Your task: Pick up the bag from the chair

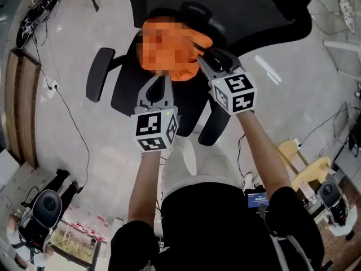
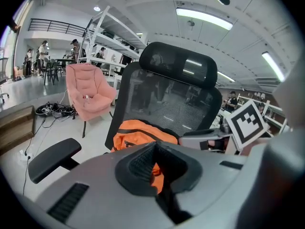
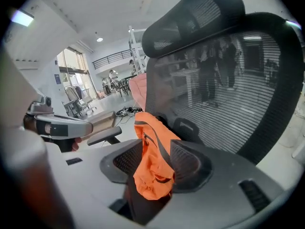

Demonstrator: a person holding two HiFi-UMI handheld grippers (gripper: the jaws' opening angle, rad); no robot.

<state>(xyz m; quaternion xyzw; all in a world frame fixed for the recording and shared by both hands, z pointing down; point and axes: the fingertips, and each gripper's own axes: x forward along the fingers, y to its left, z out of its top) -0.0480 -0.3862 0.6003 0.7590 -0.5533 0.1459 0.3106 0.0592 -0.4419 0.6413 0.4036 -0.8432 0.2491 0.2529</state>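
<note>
An orange bag (image 1: 198, 40) lies on the seat of a black mesh office chair (image 1: 128, 95), against its backrest (image 1: 237, 7). My right gripper (image 1: 201, 57) is at the bag's right edge. In the right gripper view a fold of the bag (image 3: 151, 149) hangs pinched between the pads of this gripper (image 3: 155, 168). My left gripper (image 1: 164, 79) meets the bag's near edge. In the left gripper view its jaws (image 2: 156, 168) stand almost together with a strip of orange cloth in the slit, and the rest of the bag (image 2: 143, 132) rises behind.
The chair's armrests (image 1: 98, 72) (image 1: 215, 126) flank both grippers. Cables (image 1: 34, 16) trail over the pale floor beside a wooden bench (image 1: 22, 106). A pink armchair (image 2: 88, 92) stands further off, and people (image 2: 43, 51) are in the far background.
</note>
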